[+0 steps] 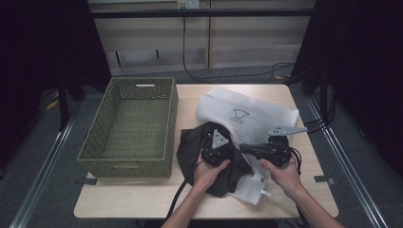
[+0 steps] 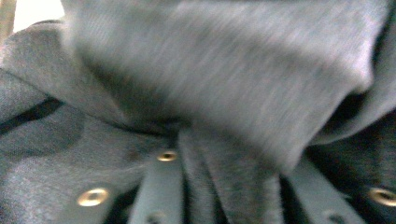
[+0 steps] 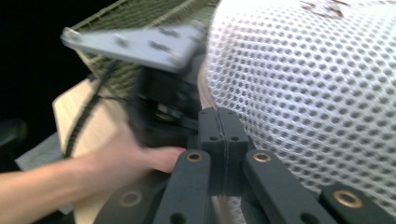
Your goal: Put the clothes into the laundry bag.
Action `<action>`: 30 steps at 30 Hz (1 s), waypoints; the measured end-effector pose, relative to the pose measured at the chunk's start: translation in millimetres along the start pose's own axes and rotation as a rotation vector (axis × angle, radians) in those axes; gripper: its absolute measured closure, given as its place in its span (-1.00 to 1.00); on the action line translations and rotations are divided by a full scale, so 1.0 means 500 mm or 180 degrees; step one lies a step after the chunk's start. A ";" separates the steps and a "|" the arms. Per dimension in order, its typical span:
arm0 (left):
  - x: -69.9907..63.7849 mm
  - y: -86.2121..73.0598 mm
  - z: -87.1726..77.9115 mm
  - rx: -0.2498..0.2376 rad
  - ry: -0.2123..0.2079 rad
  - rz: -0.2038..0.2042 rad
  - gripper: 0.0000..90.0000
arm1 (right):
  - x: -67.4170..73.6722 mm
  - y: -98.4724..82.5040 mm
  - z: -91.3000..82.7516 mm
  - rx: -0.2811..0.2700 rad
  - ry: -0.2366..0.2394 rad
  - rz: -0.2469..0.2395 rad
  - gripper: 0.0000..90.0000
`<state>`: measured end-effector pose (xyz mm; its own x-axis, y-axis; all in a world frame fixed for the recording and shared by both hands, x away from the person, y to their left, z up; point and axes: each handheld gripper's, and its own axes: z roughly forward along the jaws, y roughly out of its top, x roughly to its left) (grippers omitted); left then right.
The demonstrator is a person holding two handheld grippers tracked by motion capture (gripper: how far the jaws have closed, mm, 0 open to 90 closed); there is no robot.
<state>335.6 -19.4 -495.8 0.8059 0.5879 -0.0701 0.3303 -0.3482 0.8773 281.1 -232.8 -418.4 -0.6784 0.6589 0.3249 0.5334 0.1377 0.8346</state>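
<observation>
High view: your left claw [image 1: 216, 148] sits on the black garment [image 1: 195, 142], which lies crumpled at the table's [image 1: 142, 199] middle, partly over the white mesh garment [image 1: 247, 114] to its right. The basket [image 1: 128, 124] stands empty at the left.

In the left gripper view dark fabric [image 2: 224, 93] is bunched between the jaws; whether the pads press on it is too blurred to tell, and the jaws stand only a little apart. In the right gripper view your right claw [image 3: 219, 135] is fully closed, jaws pressed together with nothing visible between them, lying against the white mesh [image 3: 317, 93].

The work in hand looks like gathering the black garment for the basket. Take a thick fold, not a single layer, and make sure no white mesh is caught with it. Use the right claw to pin the mesh down, or to take a second fold, so the cloth lifts clear without dragging.

Writing: none readable. The mesh carries a small dark drawn figure [image 1: 239, 114], too small to make out.
</observation>
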 end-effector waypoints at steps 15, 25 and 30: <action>0.012 -0.026 -0.085 0.0145 -0.0316 0.0257 -0.21 | -0.005 -0.011 -0.055 -0.0080 -0.0222 -0.0125 0.93; -0.054 -0.044 -0.042 0.0302 -0.0545 0.0334 -0.12 | 0.026 0.081 0.006 -0.0044 -0.0498 -0.0539 0.21; -0.048 -0.041 -0.069 0.0176 -0.0547 0.0264 -0.26 | 0.013 0.069 0.048 0.0105 -0.0615 -0.0515 0.14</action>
<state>292.7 -0.9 -495.6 0.9019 0.4239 -0.0829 0.2820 -0.4325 0.8564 307.2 -206.1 -398.1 -0.6489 0.7550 0.0946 0.4441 0.2748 0.8528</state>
